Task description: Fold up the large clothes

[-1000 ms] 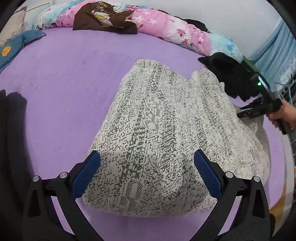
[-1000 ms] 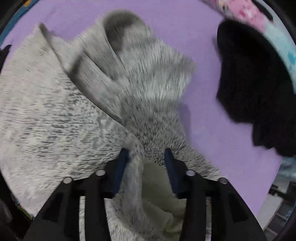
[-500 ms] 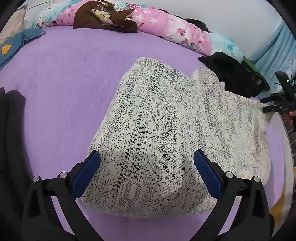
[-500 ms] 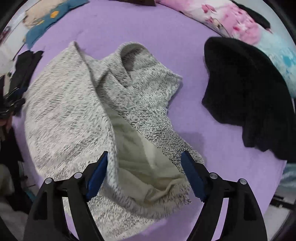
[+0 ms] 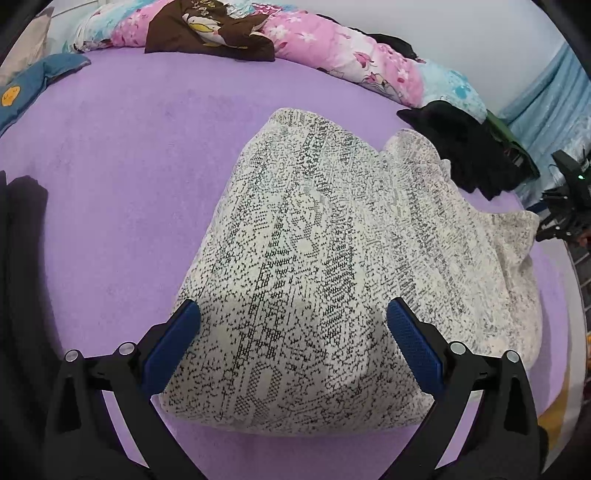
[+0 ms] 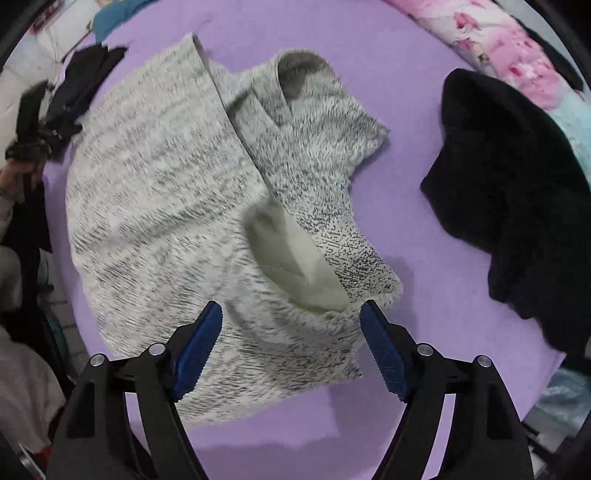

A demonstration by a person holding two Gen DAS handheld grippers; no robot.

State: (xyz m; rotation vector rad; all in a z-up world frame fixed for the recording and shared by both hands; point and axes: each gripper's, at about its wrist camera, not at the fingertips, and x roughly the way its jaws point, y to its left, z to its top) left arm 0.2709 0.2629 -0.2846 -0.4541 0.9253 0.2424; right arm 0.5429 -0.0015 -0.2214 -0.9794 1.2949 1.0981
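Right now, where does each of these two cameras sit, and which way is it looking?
Left wrist: on the left gripper, looking forward and down across the speckled sweater on the purple bed; its open blue pads show.
Right wrist: on the right gripper, looking straight down at the sweater's folded part; its open pads show.
Shared: the sweater, the black garment, and each view shows the other gripper.

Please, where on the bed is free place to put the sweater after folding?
Free: the purple sheet between the sweater and the blue cushion, below the brown shirt. Crowded: the black clothes and the pink quilt.
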